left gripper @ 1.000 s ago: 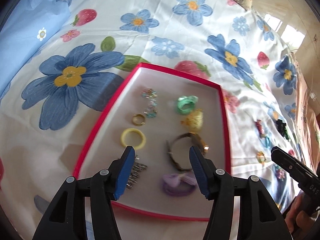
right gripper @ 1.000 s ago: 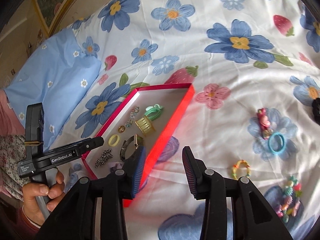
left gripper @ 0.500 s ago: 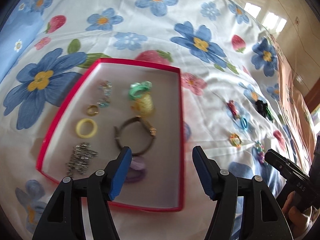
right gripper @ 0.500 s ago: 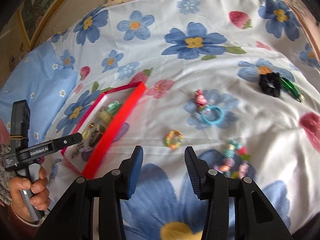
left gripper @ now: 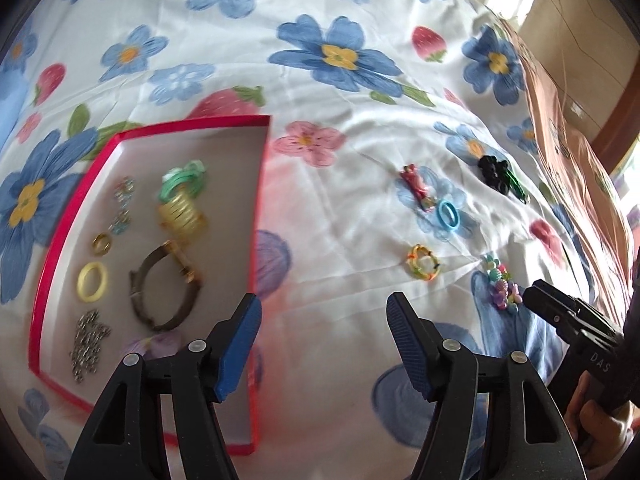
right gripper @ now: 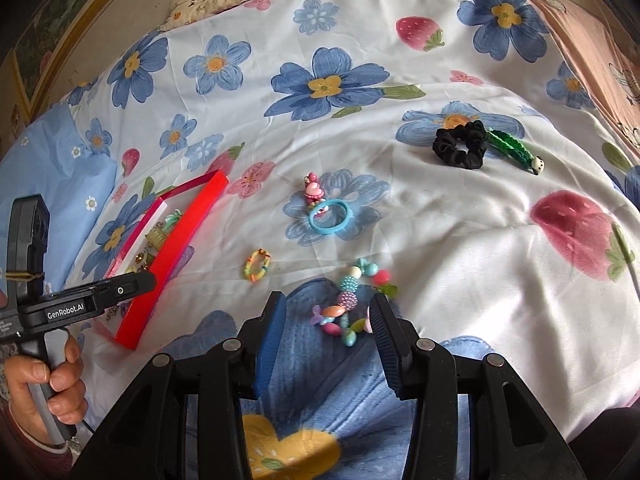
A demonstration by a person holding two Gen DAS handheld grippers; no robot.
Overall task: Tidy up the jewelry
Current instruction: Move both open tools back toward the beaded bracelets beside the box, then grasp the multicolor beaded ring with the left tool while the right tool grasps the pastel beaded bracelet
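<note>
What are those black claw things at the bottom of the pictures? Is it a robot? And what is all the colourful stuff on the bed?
It is no robot. A person holds a grabber tool in each hand, and each tool carries a small camera that looks out along its two blue-tipped fingers. One picture comes from the left gripper, the other from the right gripper. In the right one you can see the person's hand holding the left tool.

Everything lies on a flowery bedsheet. A red tray already holds rings and bracelets. On the sheet lie a beaded bracelet, a blue hair tie, a small rainbow ring and a black scrunchie.

Both grabbers are open and hold nothing. The right one has the beaded bracelet between its fingers.
</note>
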